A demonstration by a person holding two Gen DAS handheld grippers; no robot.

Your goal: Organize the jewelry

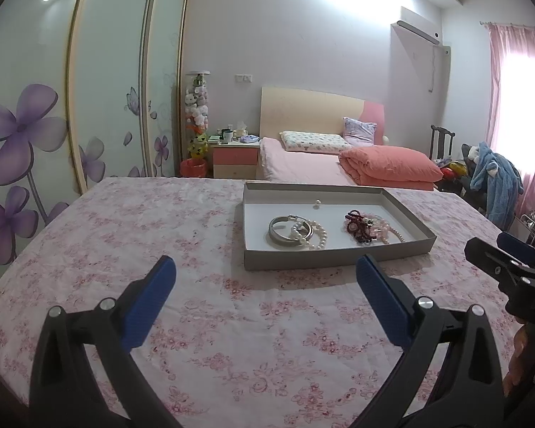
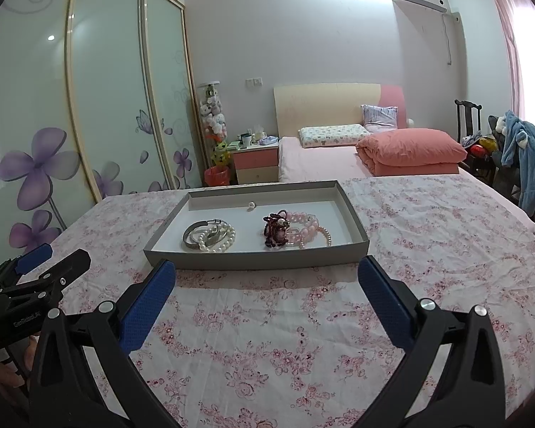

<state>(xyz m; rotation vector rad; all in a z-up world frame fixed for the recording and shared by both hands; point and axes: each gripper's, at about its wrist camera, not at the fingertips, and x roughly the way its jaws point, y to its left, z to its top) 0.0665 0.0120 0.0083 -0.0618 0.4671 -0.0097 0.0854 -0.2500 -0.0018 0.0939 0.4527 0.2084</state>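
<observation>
A shallow grey tray point(image 1: 324, 260) point(image 2: 253, 258) sits on the floral tablecloth. Inside lie a silver bangle point(image 1: 280, 230) point(image 2: 192, 232) with a white pearl bracelet point(image 1: 314, 237) point(image 2: 219, 239) on it, a dark red bead bracelet point(image 1: 356, 226) point(image 2: 276, 230), a pink bead and pearl bracelet point(image 1: 387, 230) point(image 2: 308, 228), and a small pearl earring point(image 1: 316, 203) point(image 2: 251, 205) at the back. My left gripper point(image 1: 265, 274) is open and empty, short of the tray's front wall. My right gripper point(image 2: 266, 276) is open and empty, just before the tray.
The pink floral tablecloth point(image 1: 196, 235) point(image 2: 428, 235) covers the table. A bed with an orange quilt point(image 1: 388, 166), a bedside cabinet point(image 1: 235, 158) and a flowered wardrobe point(image 1: 35, 107) stand behind. A chair with blue clothes point(image 1: 495, 178) is at the right.
</observation>
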